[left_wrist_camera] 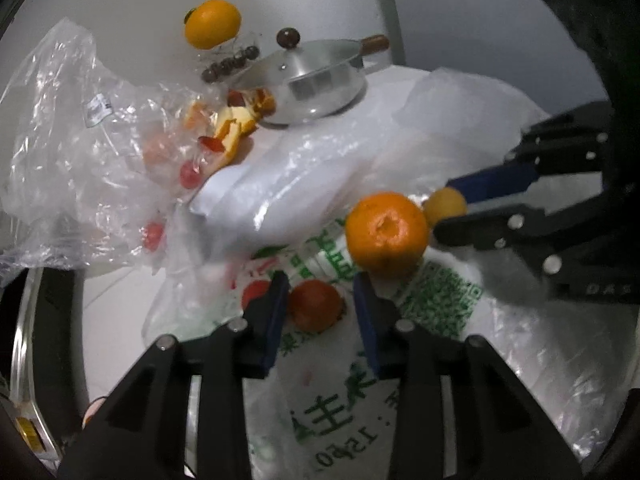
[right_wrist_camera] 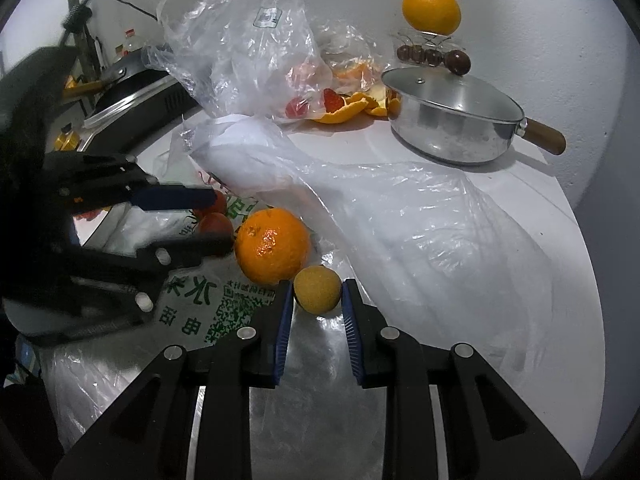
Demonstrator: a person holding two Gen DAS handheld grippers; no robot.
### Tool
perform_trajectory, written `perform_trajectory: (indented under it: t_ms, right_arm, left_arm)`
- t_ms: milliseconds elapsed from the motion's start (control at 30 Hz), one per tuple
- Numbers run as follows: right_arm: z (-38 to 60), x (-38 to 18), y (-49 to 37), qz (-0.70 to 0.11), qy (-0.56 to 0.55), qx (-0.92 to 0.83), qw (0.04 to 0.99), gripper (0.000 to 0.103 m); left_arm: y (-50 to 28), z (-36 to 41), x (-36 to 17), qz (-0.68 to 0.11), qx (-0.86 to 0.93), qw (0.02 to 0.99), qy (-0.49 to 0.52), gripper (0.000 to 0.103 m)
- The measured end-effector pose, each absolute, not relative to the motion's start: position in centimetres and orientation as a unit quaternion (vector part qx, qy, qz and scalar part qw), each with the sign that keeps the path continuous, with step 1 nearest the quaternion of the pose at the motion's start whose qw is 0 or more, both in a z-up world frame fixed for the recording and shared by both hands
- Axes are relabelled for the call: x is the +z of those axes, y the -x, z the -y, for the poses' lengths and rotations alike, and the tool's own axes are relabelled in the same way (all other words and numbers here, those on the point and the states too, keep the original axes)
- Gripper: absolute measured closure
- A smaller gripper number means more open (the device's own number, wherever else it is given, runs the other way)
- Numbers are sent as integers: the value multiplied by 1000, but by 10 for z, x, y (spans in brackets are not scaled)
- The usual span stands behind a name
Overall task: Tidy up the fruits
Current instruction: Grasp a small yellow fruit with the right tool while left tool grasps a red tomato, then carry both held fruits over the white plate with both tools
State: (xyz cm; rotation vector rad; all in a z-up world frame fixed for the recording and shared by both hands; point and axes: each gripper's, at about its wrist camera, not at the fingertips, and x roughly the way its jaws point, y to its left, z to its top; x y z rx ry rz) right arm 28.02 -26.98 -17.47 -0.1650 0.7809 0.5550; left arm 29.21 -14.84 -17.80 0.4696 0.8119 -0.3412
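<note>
A bright orange mandarin (right_wrist_camera: 272,245) sits beside a dull yellow fruit (right_wrist_camera: 318,289). Green print covers the white plastic bag (right_wrist_camera: 208,312). The saucepan (right_wrist_camera: 452,120) gleams silver.

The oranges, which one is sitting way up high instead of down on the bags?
The orange at the back by the wall, perched on a small clear stand. The other big orange lies low on the printed plastic bag.

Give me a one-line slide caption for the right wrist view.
Right gripper shut on a small round yellow fruit, beside a large orange on printed plastic bags.
</note>
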Motion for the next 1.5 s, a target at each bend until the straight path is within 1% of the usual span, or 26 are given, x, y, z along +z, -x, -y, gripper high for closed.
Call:
perform_trajectory:
  t_ms: [267, 367, 567, 1033, 1500]
  right_arm:
    - [270, -175, -279, -375, 76, 263, 886, 76]
    - [270, -174, -278, -373, 79, 262, 887, 76]
    - [273, -168, -272, -366, 82, 258, 890, 76]
    - [264, -150, -244, -346, 94, 257, 898, 76]
    - [245, -126, -221, -320, 105, 266, 903, 76]
  left_arm:
    - [-295, 152, -186, -396, -159, 873, -237, 69]
    - [-291, 152, -185, -393, -155, 875, -237, 74]
    - [-281, 149, -179, -390, -156, 881, -217, 74]
    - [-242, 137, -147, -360, -169, 905, -149, 74]
    - [-203, 108, -115, -329, -156, 924, -115, 74]
